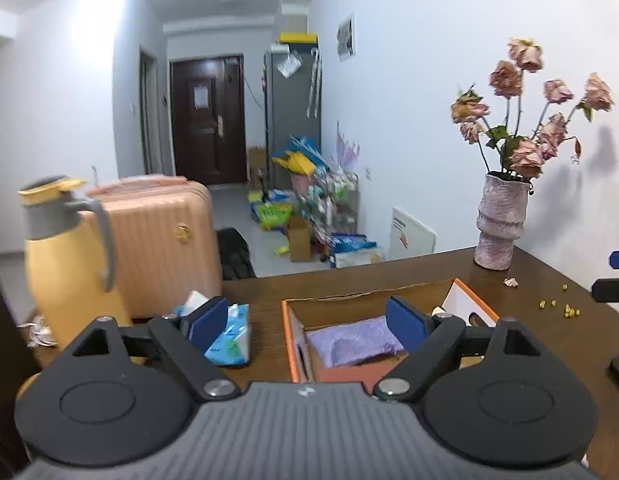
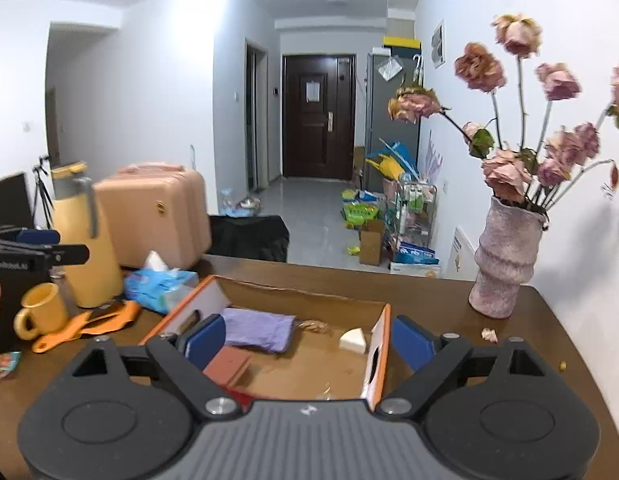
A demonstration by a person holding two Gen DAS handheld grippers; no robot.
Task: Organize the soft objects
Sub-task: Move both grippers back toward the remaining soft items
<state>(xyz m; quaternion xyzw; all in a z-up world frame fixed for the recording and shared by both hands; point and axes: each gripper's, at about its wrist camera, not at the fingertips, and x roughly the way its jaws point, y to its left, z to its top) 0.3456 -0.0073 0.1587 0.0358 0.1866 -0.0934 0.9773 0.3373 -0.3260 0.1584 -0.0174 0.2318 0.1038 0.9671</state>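
Both grippers hang above the near edge of the table with jaws spread wide and nothing between them. The left gripper [image 1: 315,320] frames the left wall of the cardboard box [image 1: 295,344]; the right gripper [image 2: 309,340] straddles its right wall. The purple cloth [image 2: 257,328] lies in the box's far left part, long axis running left to right, ahead of and below both, seemingly nearer the left. The tissue pack [image 1: 229,336] sits just left of the box, closest to the left gripper.
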